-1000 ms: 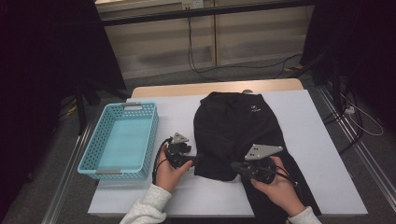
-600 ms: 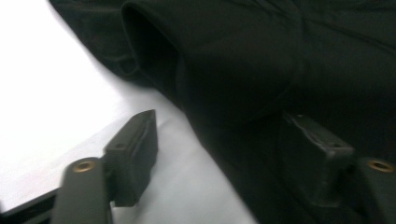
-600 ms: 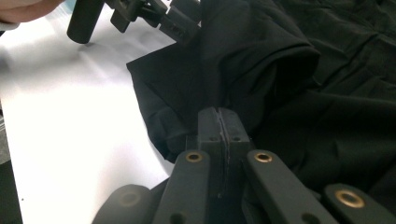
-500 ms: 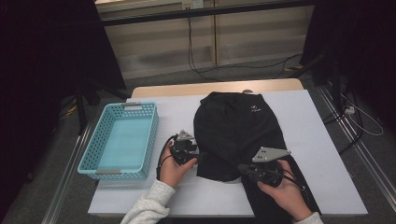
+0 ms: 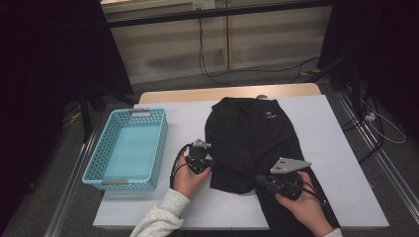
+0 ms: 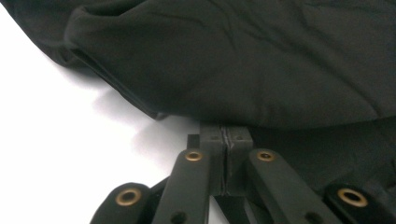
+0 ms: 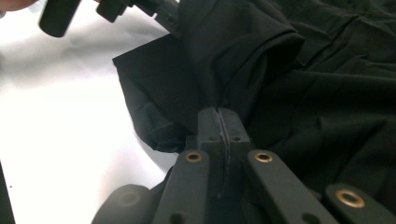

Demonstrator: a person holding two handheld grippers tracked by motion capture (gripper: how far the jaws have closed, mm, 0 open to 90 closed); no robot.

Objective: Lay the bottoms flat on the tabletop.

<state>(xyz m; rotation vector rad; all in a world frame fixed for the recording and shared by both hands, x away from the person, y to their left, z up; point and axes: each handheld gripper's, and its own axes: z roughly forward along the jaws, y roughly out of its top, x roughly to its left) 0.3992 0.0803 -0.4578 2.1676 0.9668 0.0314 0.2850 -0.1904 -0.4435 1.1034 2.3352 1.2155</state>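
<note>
Currently on the bench (image 5: 336, 148), white-topped:

Item one: black garment (image 5: 252, 138), lying at the centre, partly folded; a small pale logo faces up toward twelve o'clock, and a strip of the cloth trails past the bench edge at five o'clock.

Item two: turquoise basket (image 5: 101, 170), at nine o'clock of the garment, apart from it, nothing inside.

Item three: left gripper (image 5: 211, 164), at the garment's eight o'clock edge. Its fingers (image 6: 215, 140) have just been closing and now meet pad to pad at the hem; whether cloth is caught between them cannot be told from the left gripper view.

Item four: right gripper (image 5: 261, 180), at the garment's six o'clock corner. Its fingers (image 7: 209, 123) are pressed together with a fold of the black cloth pinched at their tips.

Status, as judged: early folding stage. Both near corners appear taken up; the lift, the remaining folds and any placing into the basket are not yet done.
</note>
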